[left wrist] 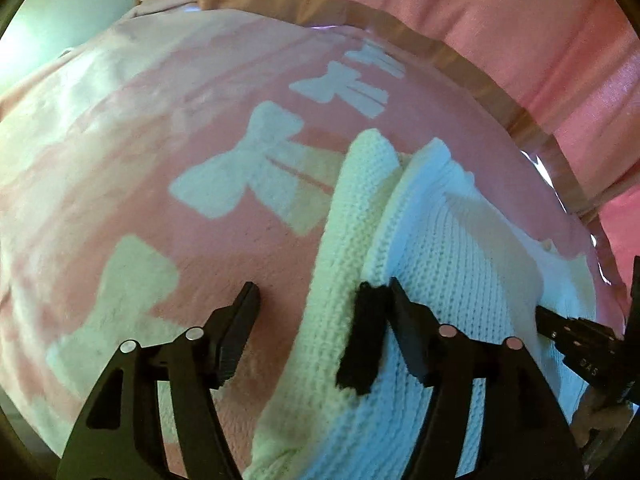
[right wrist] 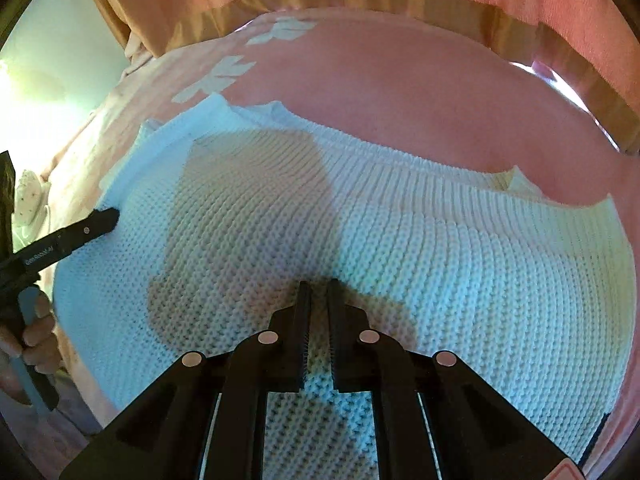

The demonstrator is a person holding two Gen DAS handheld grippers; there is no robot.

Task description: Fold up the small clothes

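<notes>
Both grippers touch the white knit sweater [right wrist: 400, 240]: left [left wrist: 320, 312] spread, right [right wrist: 318, 292] nearly pressed together.

pink bow-print blanket [left wrist: 132, 152], perhaps bed, white knit sweater [right wrist: 360, 248]

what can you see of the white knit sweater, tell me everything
The white knit sweater is chunky, waffle-textured, with a ribbed band along its far edge. It lies mostly flat on a pink blanket with white bows, one side doubled into a raised fold. The left gripper is open astride that fold; the right gripper hangs nearly shut over its middle.
</notes>
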